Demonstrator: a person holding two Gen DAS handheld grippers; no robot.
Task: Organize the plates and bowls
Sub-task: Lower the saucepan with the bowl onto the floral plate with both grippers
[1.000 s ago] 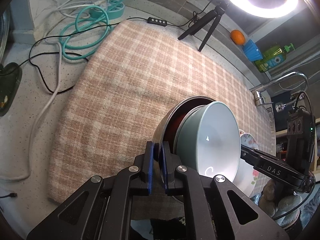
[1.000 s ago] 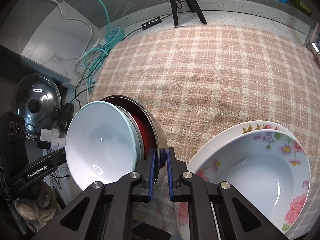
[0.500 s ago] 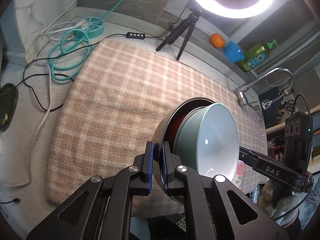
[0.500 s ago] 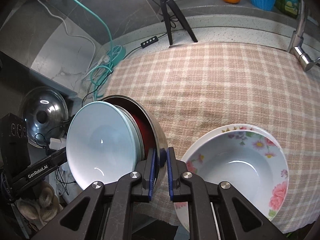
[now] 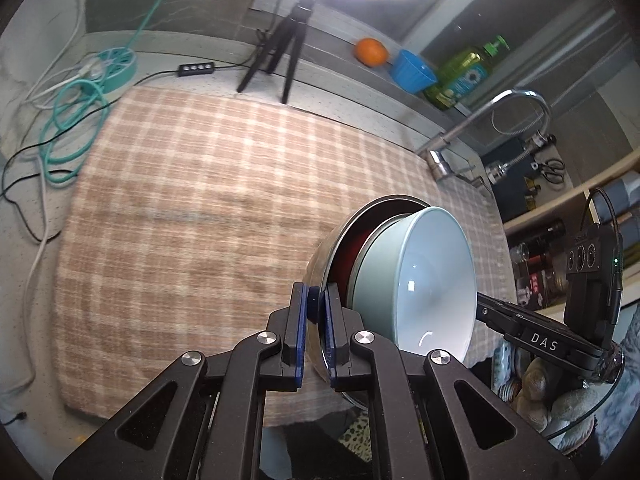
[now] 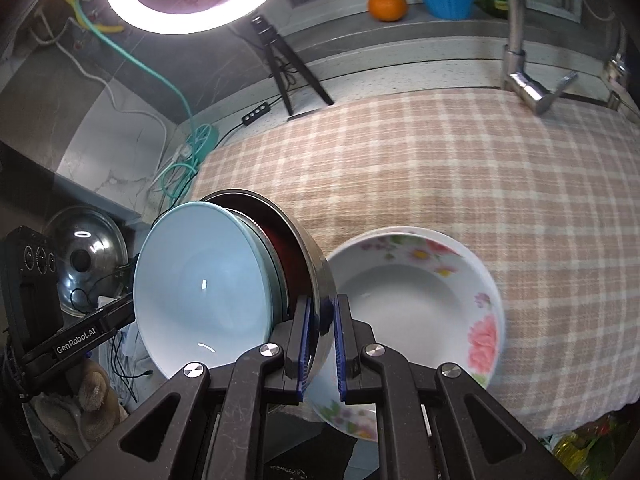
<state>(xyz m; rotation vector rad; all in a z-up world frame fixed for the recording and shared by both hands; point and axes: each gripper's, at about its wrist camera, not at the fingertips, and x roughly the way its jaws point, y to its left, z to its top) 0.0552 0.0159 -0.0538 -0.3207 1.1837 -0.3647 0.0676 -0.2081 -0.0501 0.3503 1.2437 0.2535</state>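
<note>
A steel bowl with a red inside holds a pale green bowl nested in it. The pair hangs tilted above the checked cloth. My left gripper is shut on the steel rim from one side. My right gripper is shut on the opposite side of the same steel bowl, with the pale bowl to its left. A white floral bowl sits in another floral dish on the cloth near its front edge, just right of the right gripper.
A ring light on a tripod stands at the back of the cloth. An orange, a blue cup and a green soap bottle line the ledge. A faucet rises back right. Teal cable coils left; a pot lid lies beyond.
Both grippers have lifted the nested bowls up and back from the cloth. The floral bowls look smaller and lower, and more of the back ledge shows.
</note>
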